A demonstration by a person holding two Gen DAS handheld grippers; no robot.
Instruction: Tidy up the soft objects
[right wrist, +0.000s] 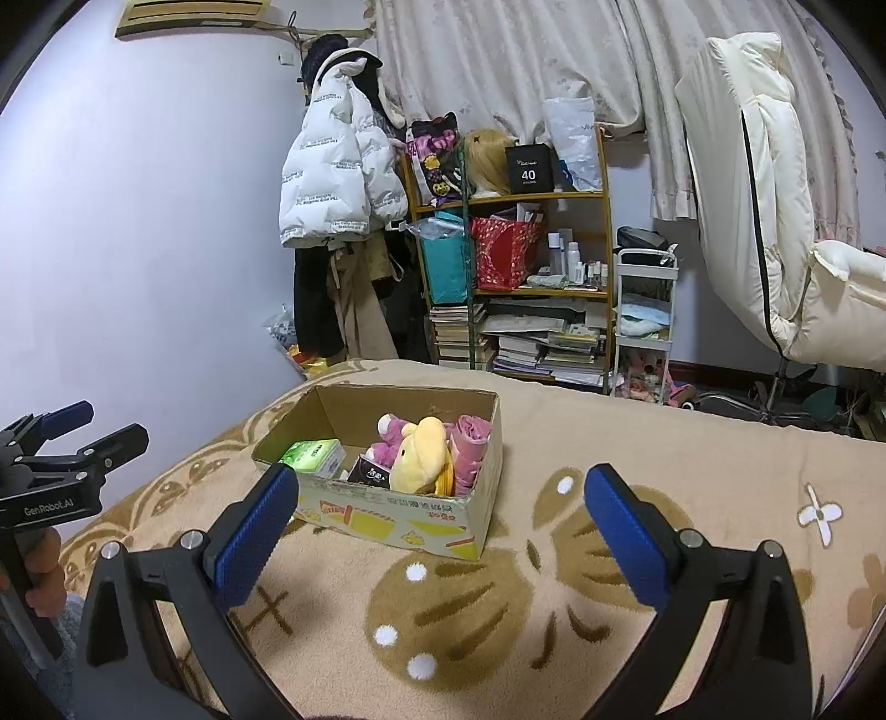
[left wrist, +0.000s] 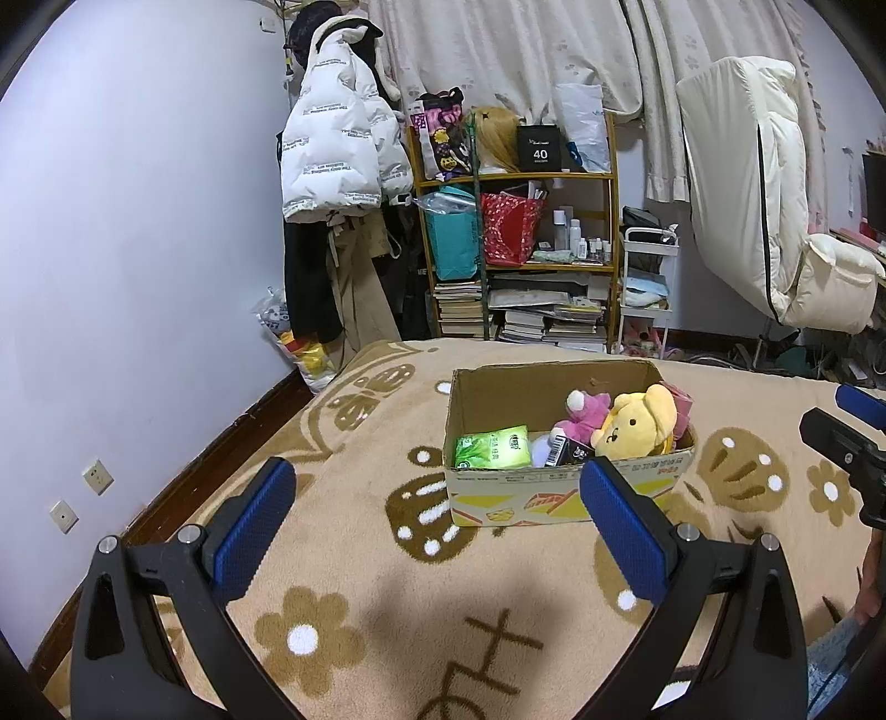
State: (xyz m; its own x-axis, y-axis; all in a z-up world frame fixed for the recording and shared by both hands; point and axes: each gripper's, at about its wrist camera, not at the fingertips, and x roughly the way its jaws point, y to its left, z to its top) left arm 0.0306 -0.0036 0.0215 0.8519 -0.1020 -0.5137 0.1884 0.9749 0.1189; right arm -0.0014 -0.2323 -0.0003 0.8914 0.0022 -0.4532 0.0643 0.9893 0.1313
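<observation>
A cardboard box [left wrist: 565, 487] sits on a tan blanket [left wrist: 354, 531] patterned with brown flowers, holding a yellow plush [left wrist: 637, 423], a pink plush [left wrist: 584, 415] and a green tissue pack [left wrist: 492, 447]. The left gripper [left wrist: 437, 515] and right gripper [right wrist: 443, 518] hover near the box, jaws spread wide and empty. Beyond the blanket's far edge stand a crowded bookshelf [right wrist: 520, 277], a white puffer jacket [right wrist: 332, 171] hung by the lilac wall, pale curtains [left wrist: 526, 50] and a white chair [right wrist: 775, 221].

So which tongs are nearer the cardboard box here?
Hard to call; both tongs hang open short of the cardboard box. The left tongs face its printed long side, the right tongs its right front corner.
</observation>
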